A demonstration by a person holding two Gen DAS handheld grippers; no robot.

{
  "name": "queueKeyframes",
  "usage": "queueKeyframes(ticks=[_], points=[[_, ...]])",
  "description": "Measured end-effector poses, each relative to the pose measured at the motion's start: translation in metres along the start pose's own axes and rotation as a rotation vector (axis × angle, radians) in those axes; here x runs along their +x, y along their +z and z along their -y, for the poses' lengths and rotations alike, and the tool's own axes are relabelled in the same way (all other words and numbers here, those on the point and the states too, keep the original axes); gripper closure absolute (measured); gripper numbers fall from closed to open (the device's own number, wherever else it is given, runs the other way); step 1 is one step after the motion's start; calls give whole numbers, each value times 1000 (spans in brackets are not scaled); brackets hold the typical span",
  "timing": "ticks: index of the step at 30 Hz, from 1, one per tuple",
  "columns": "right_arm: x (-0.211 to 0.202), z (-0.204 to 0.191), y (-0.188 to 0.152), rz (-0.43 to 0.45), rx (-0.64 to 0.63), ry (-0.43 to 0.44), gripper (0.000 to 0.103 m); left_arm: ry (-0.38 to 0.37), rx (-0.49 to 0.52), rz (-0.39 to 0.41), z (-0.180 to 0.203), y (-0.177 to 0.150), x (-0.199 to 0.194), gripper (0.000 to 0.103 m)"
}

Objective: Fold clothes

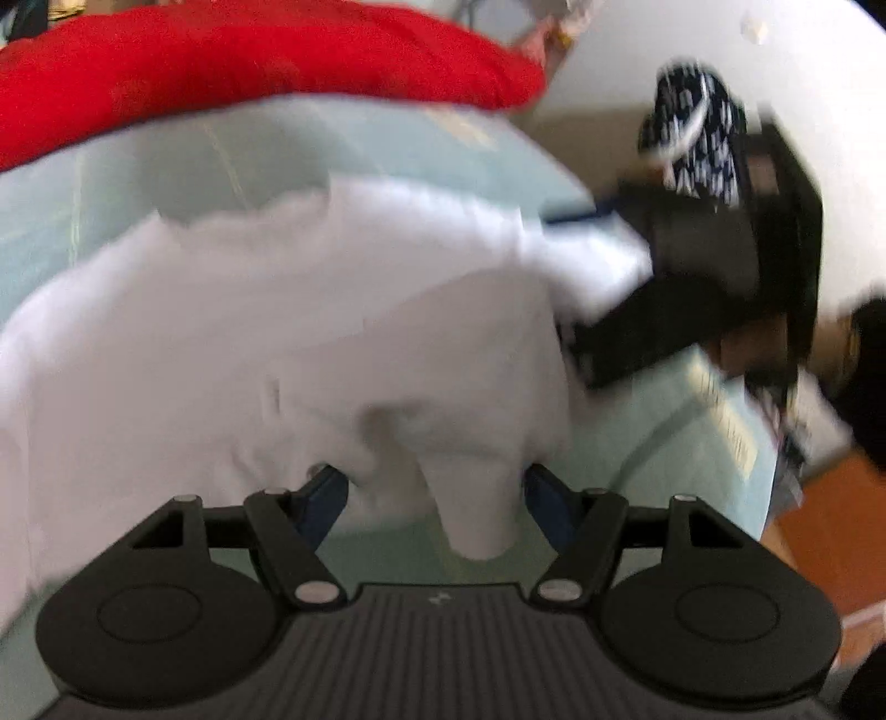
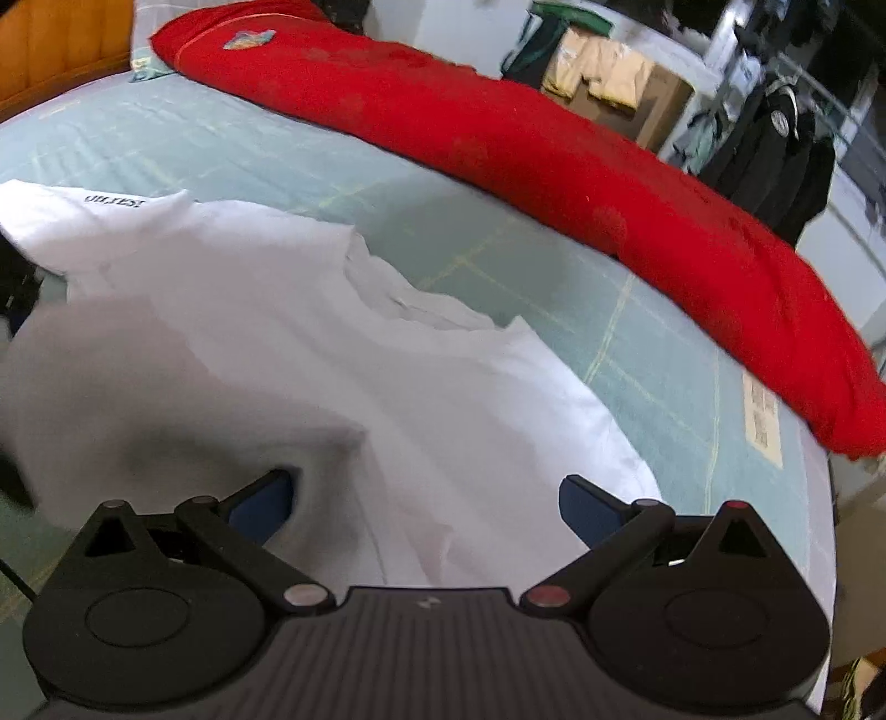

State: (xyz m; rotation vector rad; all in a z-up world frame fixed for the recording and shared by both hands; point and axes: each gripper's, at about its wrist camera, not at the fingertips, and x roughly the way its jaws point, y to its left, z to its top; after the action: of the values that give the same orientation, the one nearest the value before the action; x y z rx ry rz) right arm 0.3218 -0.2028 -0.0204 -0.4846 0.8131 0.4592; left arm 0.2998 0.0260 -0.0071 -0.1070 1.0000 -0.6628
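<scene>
Both grippers point steeply down. The left gripper (image 1: pixel 437 493) has its blue fingers (image 1: pixel 326 498) spread apart, and the right gripper (image 2: pixel 426 498) also stands with fingers wide.

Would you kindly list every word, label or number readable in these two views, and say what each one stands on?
"OILIEST", roughly: small dark print on the white garment, seen upside down and uncertain.
Unreadable: the white label on the pale green sheet, dark markings too blurred.
Unreadable: the colourful patch on the red blanket.
Left wrist view: too blurred, nothing legible.
</scene>
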Motion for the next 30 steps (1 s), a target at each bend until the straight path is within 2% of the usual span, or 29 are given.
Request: queueKeyframes(ticks=[4, 7, 10, 16, 20, 21, 23, 24, 25, 30], points=[[-11, 7, -9, -5, 49, 26, 0, 46, -51, 61, -18, 23, 4, 34], [-21, 8, -19, -11, 72, 61, 0, 106, -28, 60, -21, 32, 9, 34], [-27, 3, -27, -25, 66, 90, 0, 170, 73, 32, -11, 32, 8, 32], [-25, -8, -34, -51, 60, 110, 0, 351, 332, -55, 14, 5, 4, 32], [-23, -12, -32, -56, 72, 126, 0, 403, 424, -69, 26, -2, 2, 33], [-22, -13, -32, -58, 72, 128, 0, 421, 445, -59, 29, -3, 2, 36], [-21, -16, -32, -60, 66, 132, 0, 467, 494, -36, 34, -5, 5, 48], [-21, -17, -32, -60, 63, 132, 0, 497, 521, -32, 35, -6, 9, 58], [-21, -18, -32, -60, 62, 132, 0, 529, 549, -33, 36, -7, 14, 62], [-21, -20, -31, -60, 68, 142, 0, 609, 659, -16, 35, -18, 34, 62]])
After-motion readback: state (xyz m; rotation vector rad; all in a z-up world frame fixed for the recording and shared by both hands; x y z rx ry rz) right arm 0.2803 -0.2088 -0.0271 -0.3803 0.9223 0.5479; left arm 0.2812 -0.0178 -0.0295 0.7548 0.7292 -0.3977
